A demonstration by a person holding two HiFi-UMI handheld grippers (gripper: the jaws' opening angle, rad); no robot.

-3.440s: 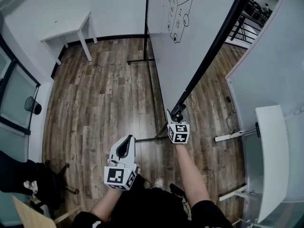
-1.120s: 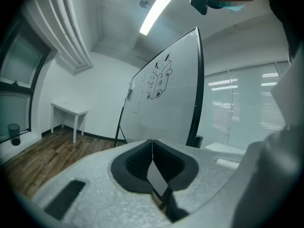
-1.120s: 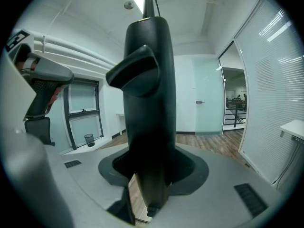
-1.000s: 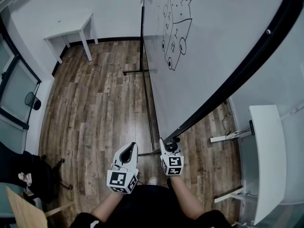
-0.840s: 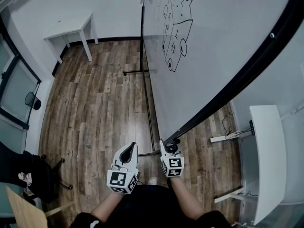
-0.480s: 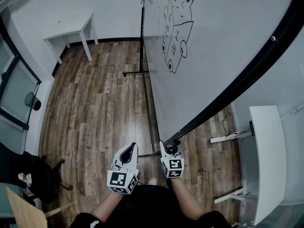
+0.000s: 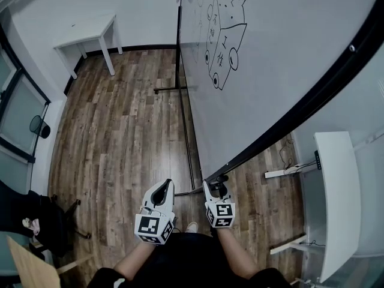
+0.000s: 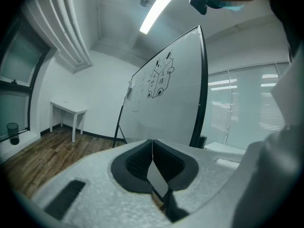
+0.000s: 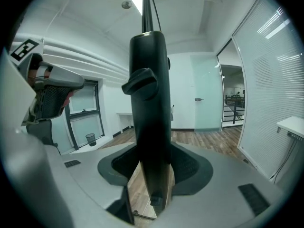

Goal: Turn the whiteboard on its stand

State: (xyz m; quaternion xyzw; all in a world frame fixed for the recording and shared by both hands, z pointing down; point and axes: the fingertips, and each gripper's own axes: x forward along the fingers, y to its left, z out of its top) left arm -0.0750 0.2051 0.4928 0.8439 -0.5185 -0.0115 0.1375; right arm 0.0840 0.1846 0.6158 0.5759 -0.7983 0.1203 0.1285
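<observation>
Across the upper right of the head view, the whiteboard hangs slanted on its stand, and its lower corner reaches down to the bottom centre of the frame. It looks like a large, stiff panel, probably fairly heavy, so it would likely swing with some momentum about its pivots rather than flex. Its white face appears smooth and slick, with marker drawings that could smear. The black frame along the edge is therefore the better place to hold, and a grip near a corner, far from the pivot, should give the most leverage.

The right gripper is clamped there. In the right gripper view the dark frame bar fills the gap between the jaws, which stand wide around it. The left gripper hangs just left of it, with its jaws together and nothing between them, apart from the board.

Beyond lie the wooden floor, a white table at upper left and a white desk at lower right.
</observation>
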